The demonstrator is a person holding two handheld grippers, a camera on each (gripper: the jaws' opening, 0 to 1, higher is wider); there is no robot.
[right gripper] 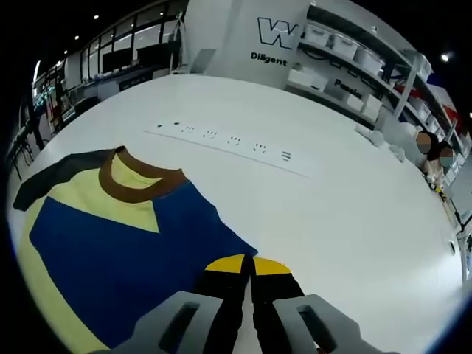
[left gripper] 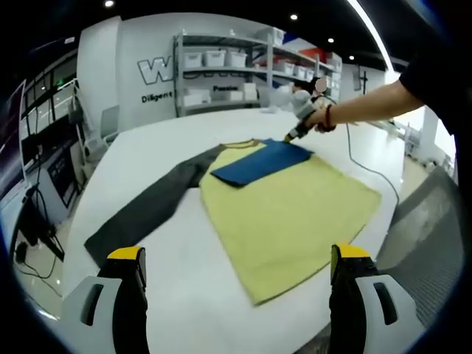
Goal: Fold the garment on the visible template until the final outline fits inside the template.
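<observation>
A yellow shirt (left gripper: 284,214) lies flat on the white table (left gripper: 184,295). Its dark grey sleeve (left gripper: 147,210) stretches out to the left. Its blue sleeve (left gripper: 262,162) is folded across the chest. In the right gripper view the blue sleeve (right gripper: 125,258) covers the yellow body below the brown collar (right gripper: 140,184), and the grey sleeve (right gripper: 51,173) shows at the far left. My right gripper (right gripper: 248,265) is shut at the blue sleeve's end, with fabric running under its tips. A hand holds this right gripper (left gripper: 295,133) at the sleeve's far corner. My left gripper (left gripper: 238,254) hovers open near the shirt's hem.
A thin line with small dark marks (right gripper: 232,140) crosses the table beyond the collar. A cable (left gripper: 369,171) trails over the table's right side. Shelves with white bins (left gripper: 221,66) stand behind. The table edge (left gripper: 398,214) drops off to the right of the shirt.
</observation>
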